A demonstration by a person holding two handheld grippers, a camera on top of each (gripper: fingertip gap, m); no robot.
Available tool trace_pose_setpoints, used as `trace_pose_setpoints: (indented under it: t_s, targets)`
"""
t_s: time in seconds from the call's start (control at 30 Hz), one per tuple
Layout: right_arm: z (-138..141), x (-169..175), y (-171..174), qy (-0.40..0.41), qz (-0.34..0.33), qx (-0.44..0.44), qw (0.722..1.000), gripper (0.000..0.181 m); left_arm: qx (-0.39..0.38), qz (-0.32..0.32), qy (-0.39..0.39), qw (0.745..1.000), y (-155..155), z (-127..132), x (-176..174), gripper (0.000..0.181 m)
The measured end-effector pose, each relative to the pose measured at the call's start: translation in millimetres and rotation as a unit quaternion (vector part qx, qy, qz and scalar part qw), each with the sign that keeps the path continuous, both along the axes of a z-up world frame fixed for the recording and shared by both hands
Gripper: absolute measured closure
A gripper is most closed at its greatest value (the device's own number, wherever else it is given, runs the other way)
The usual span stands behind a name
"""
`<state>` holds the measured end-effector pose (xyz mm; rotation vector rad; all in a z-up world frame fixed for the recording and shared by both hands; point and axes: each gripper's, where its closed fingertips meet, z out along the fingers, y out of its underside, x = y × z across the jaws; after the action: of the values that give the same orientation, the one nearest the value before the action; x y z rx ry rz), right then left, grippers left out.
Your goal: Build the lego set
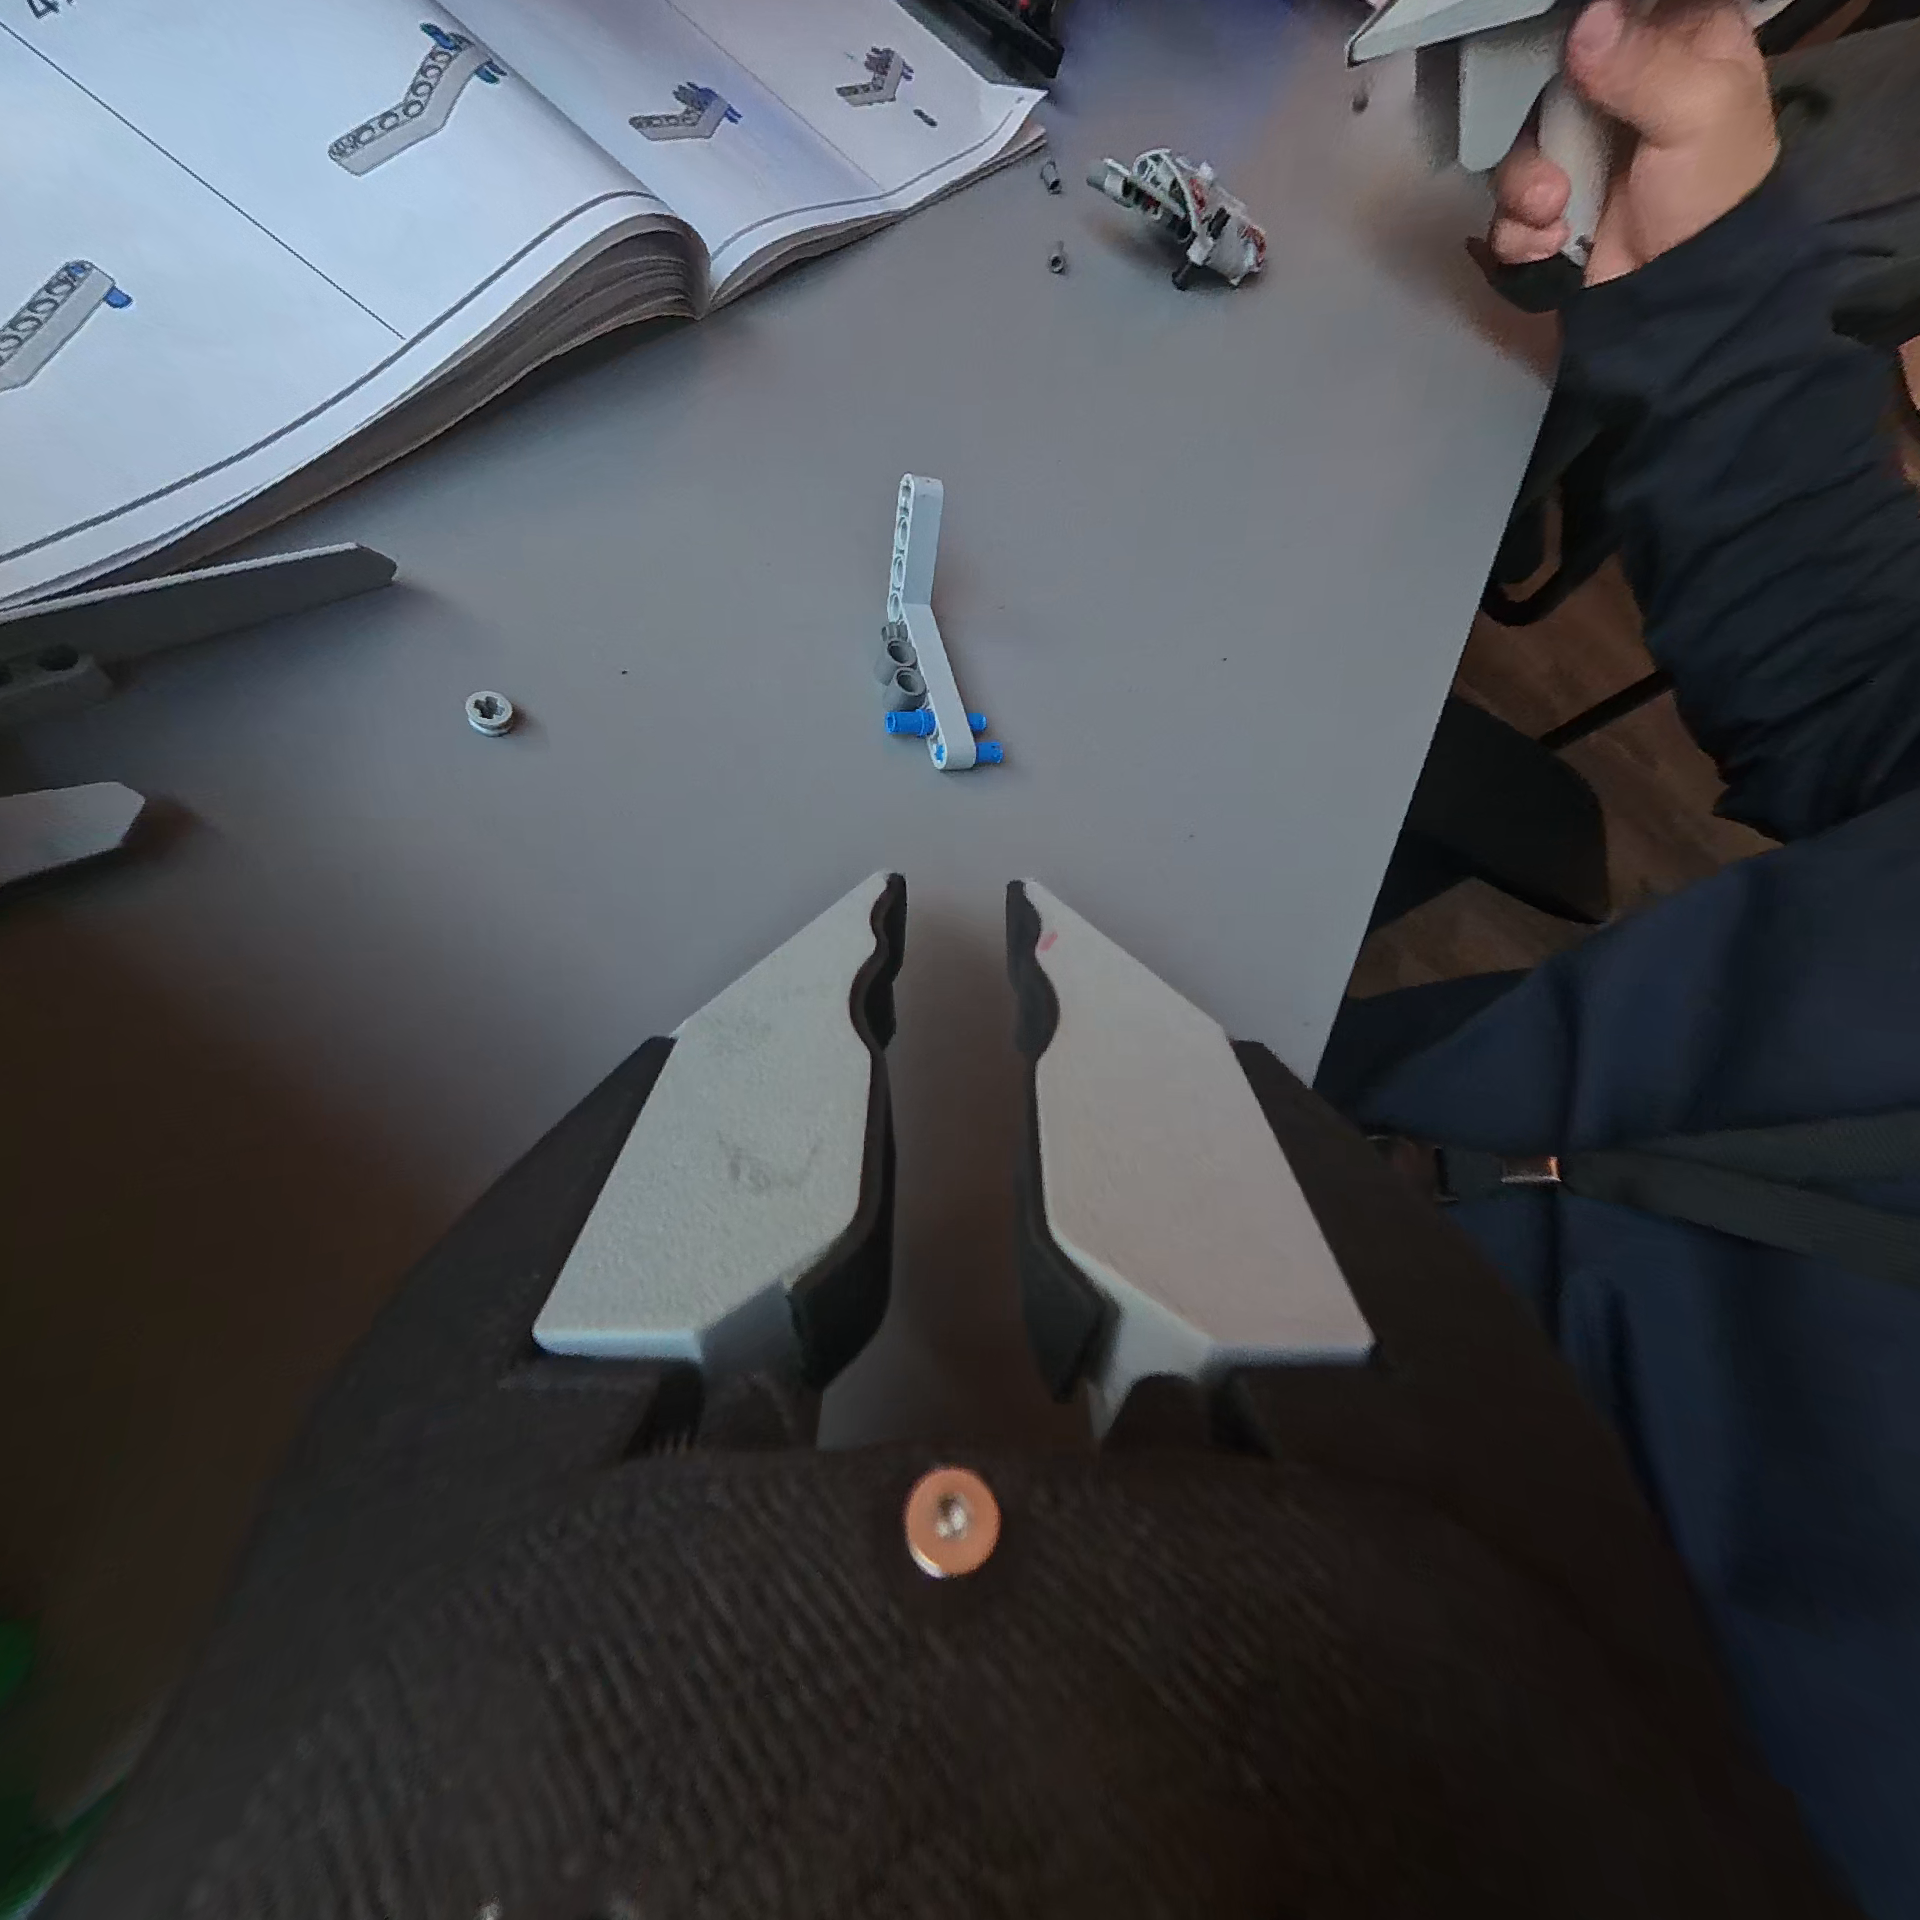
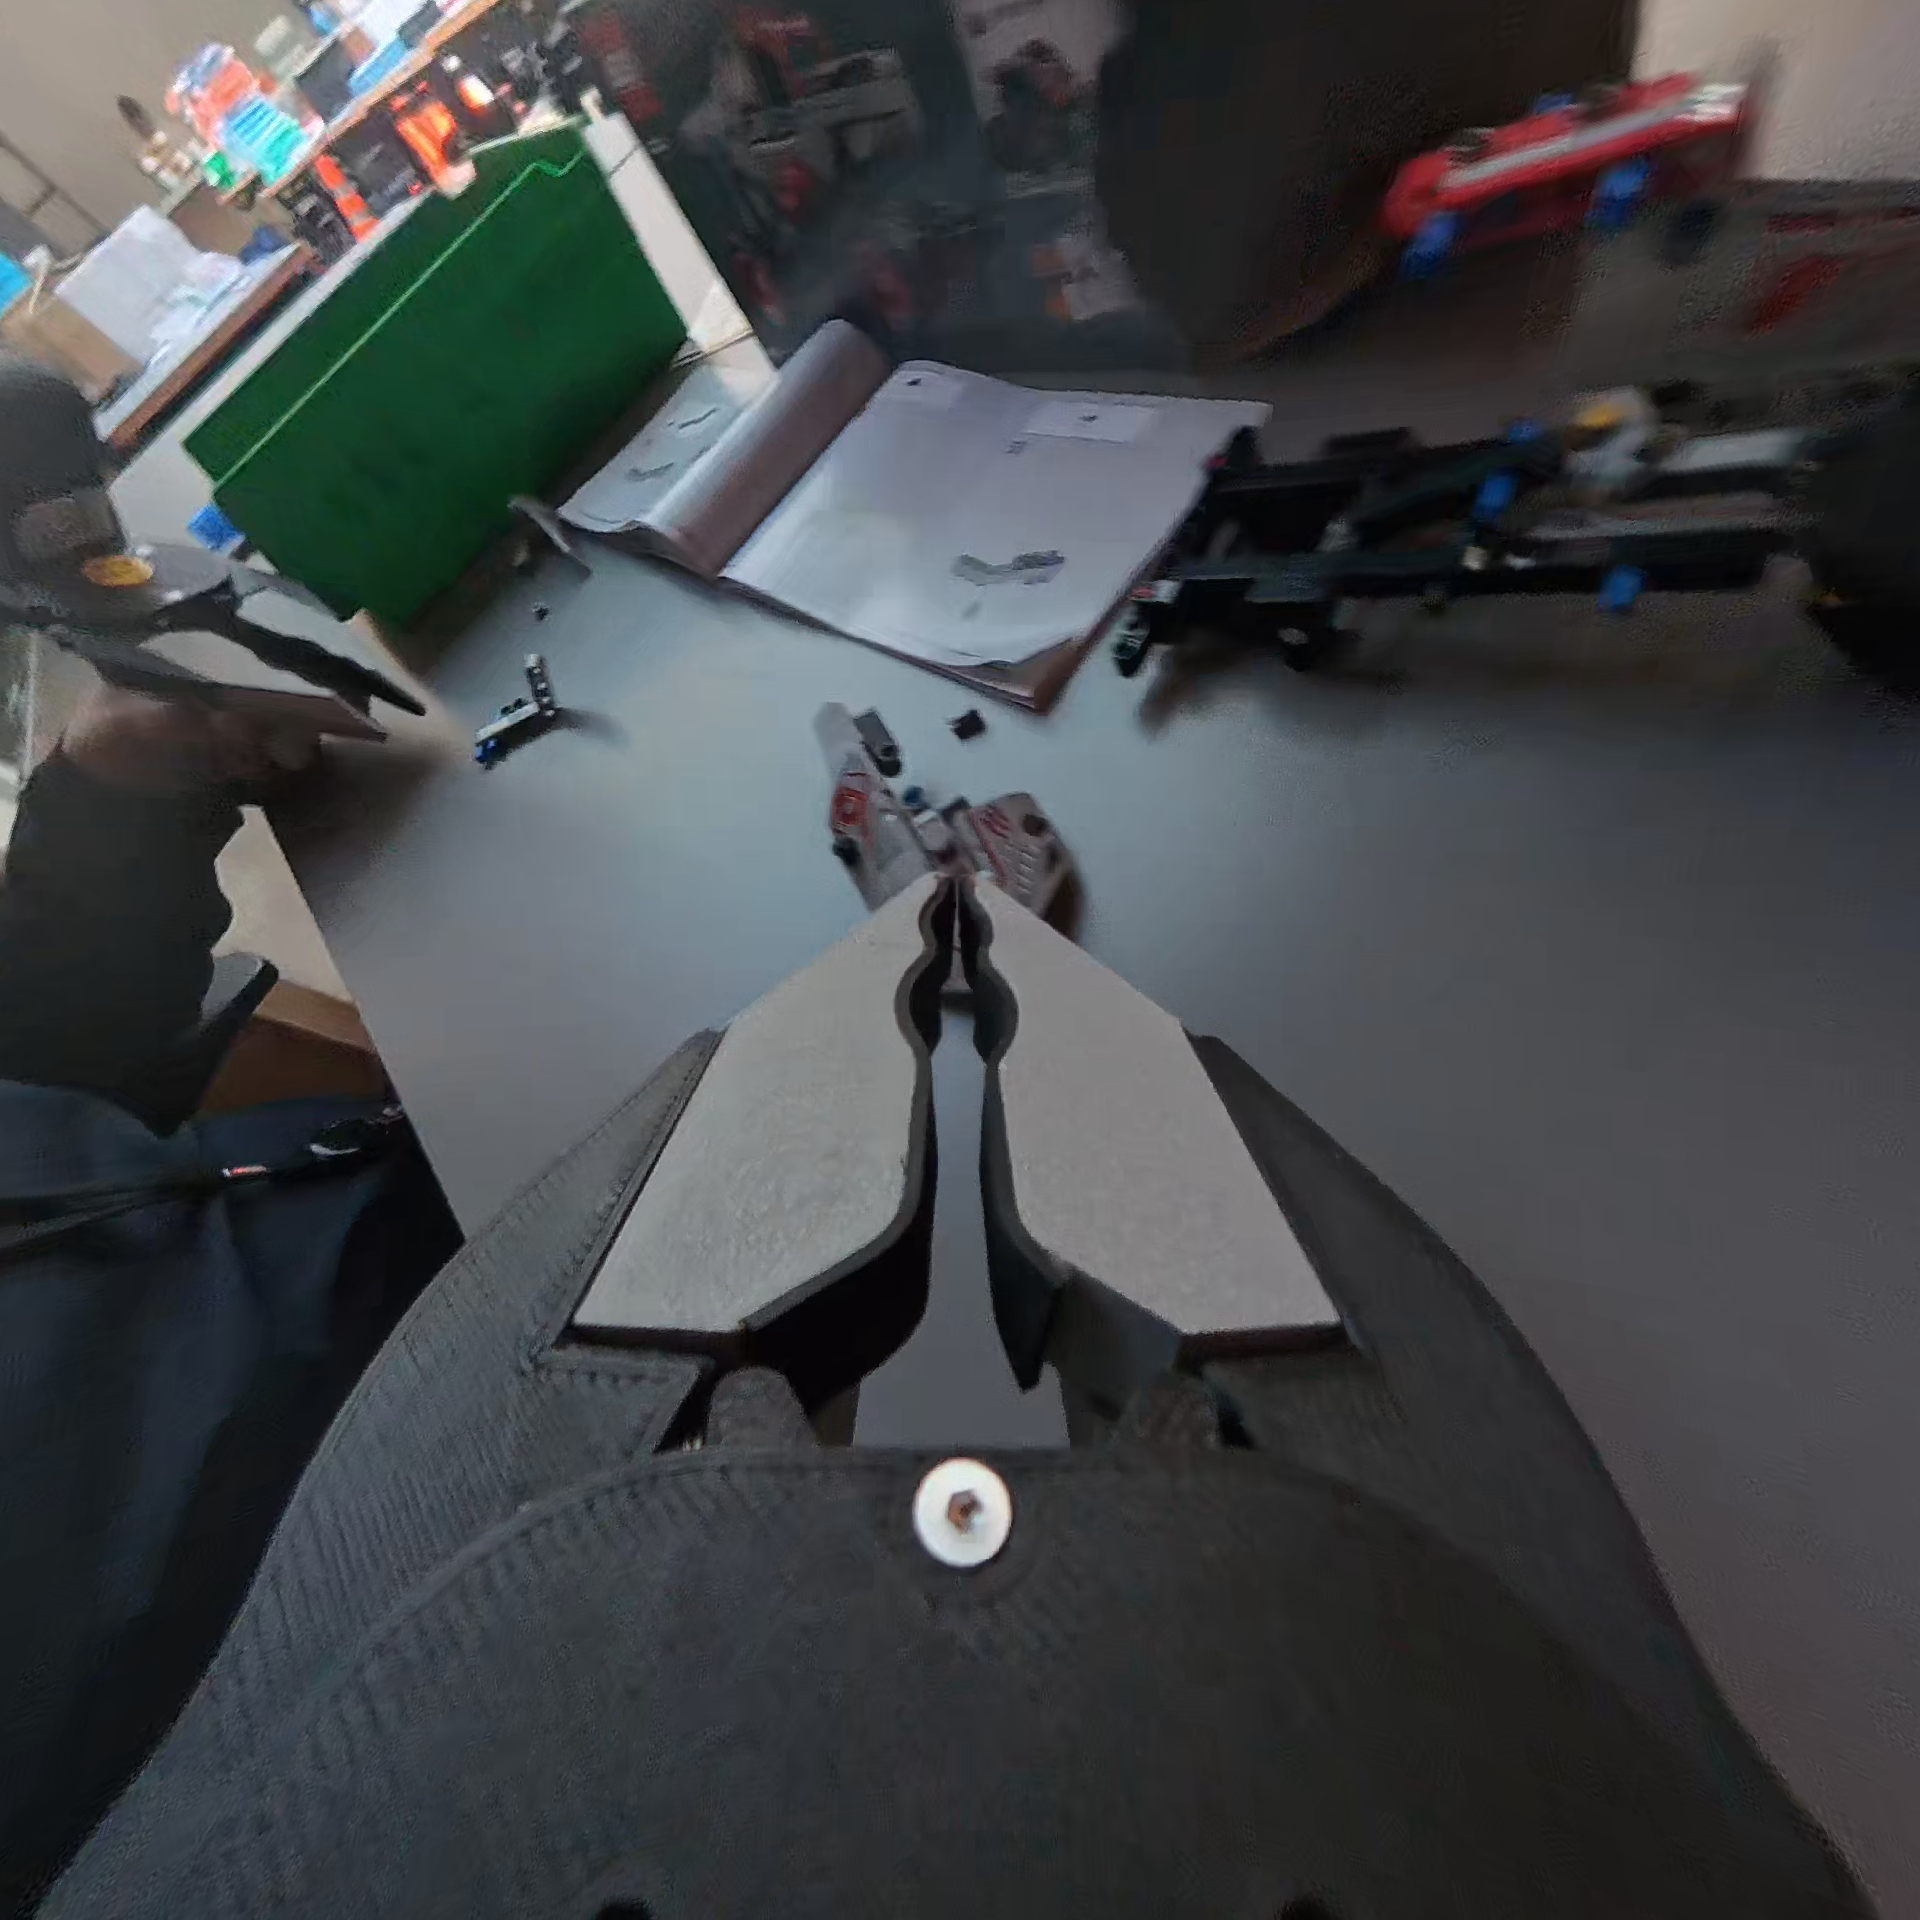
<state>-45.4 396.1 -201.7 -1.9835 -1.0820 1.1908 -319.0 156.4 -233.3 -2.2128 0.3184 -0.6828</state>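
Note:
A light grey bent beam (image 1: 920, 613) with blue pins and two grey connectors lies flat on the grey table (image 1: 1195, 623), a little ahead of my left gripper (image 1: 954, 888). That gripper is open and empty. The beam also shows in the right wrist view (image 2: 514, 717), just beyond the left gripper (image 2: 400, 717). My right gripper (image 2: 954, 885) is shut with nothing visible between its tips. It hovers just short of a small white, red and grey assembly (image 2: 935, 821), which also shows in the left wrist view (image 1: 1179, 213).
An open instruction book (image 1: 364, 260) lies at the back left. A small grey bush (image 1: 490, 715) and flat grey panels (image 1: 208, 592) lie on the left. A long black chassis (image 2: 1455, 540), a green box (image 2: 447, 384) and a red model (image 2: 1558, 177) stand farther off. The table edge (image 1: 1455, 727) runs on the right. To reach the small grey bush (image 1: 490, 715) in a straight line is about 8 centimetres for my left fingers, about 40 centimetres for my right.

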Motion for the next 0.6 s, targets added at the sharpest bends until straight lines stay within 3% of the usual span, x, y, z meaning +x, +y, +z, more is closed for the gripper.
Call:
trace_pose_setpoints:
  t_s: [0.1, 0.17, 0.23, 0.3, 0.43, 0.6]
  targets:
    - [-6, -30, -17, -0.073, 0.034, 0.065, 0.995, 0.181, -0.005, 0.004, 0.018, 1.000, 0, -4, -1, 0.165]
    - [4, -16, 3, -0.119, -0.022, 0.142, 0.982, 0.181, 0.000, 0.005, 0.022, 1.000, 0, -3, 0, 0.165]
    - [21, 13, 19, -0.118, -0.070, 0.162, 0.977, 0.181, 0.002, 0.003, 0.014, 1.000, -2, -2, 1, 0.165]
    - [22, 46, 26, -0.130, -0.096, 0.153, 0.975, 0.162, 0.005, 0.001, 0.006, 1.000, -2, 0, 1, 0.168]
    - [-8, 69, 10, -0.154, -0.072, 0.140, 0.975, 0.150, 0.002, -0.004, 0.007, 1.000, -3, -1, 3, 0.170]
    - [-36, 40, 0, -0.172, -0.035, 0.166, 0.971, 0.149, -0.003, -0.001, 0.031, 1.000, -2, -5, 2, 0.168]
